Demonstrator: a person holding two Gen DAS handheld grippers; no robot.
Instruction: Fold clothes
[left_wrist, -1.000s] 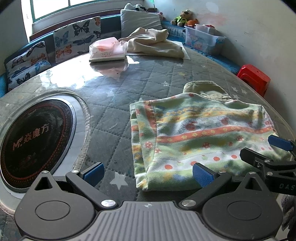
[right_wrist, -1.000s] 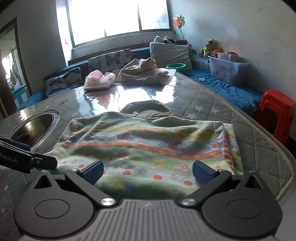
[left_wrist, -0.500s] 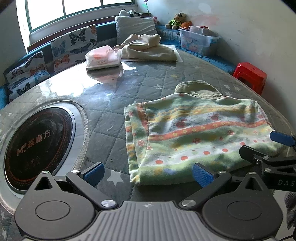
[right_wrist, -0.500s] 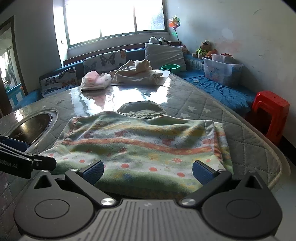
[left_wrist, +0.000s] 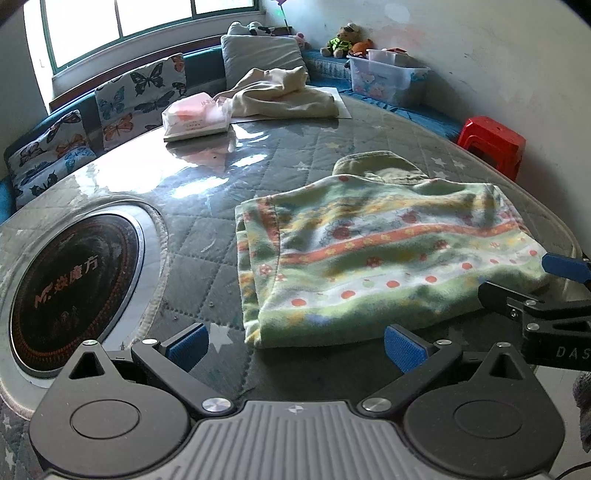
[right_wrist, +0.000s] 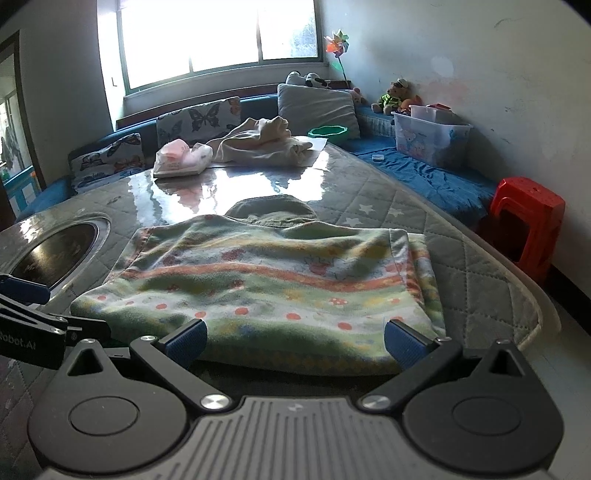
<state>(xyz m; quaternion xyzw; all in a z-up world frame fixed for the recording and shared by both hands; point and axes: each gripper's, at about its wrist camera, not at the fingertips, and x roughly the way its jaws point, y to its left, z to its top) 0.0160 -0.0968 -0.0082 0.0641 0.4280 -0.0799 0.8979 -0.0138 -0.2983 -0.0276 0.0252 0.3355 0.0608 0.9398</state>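
A folded green fleece garment (left_wrist: 388, 258) with orange stripes and red dots lies flat on the quilted table; an olive collar pokes out at its far edge. It also shows in the right wrist view (right_wrist: 273, 284). My left gripper (left_wrist: 293, 345) is open and empty, just short of the garment's near left corner. My right gripper (right_wrist: 295, 339) is open and empty at the garment's near edge. The right gripper's fingers (left_wrist: 517, 295) show at the right of the left wrist view. The left gripper's fingers (right_wrist: 55, 321) show at the left of the right wrist view.
A round induction hob (left_wrist: 70, 284) is set into the table at the left. A tissue pack (left_wrist: 195, 118) and a cream garment (left_wrist: 280, 96) lie at the far side. A red stool (right_wrist: 528, 218) stands off the right edge. Cushions and a plastic box line the bench.
Both grippers have drawn back from the garment and risen a little, so it sits farther away in both views. The garment lies still.
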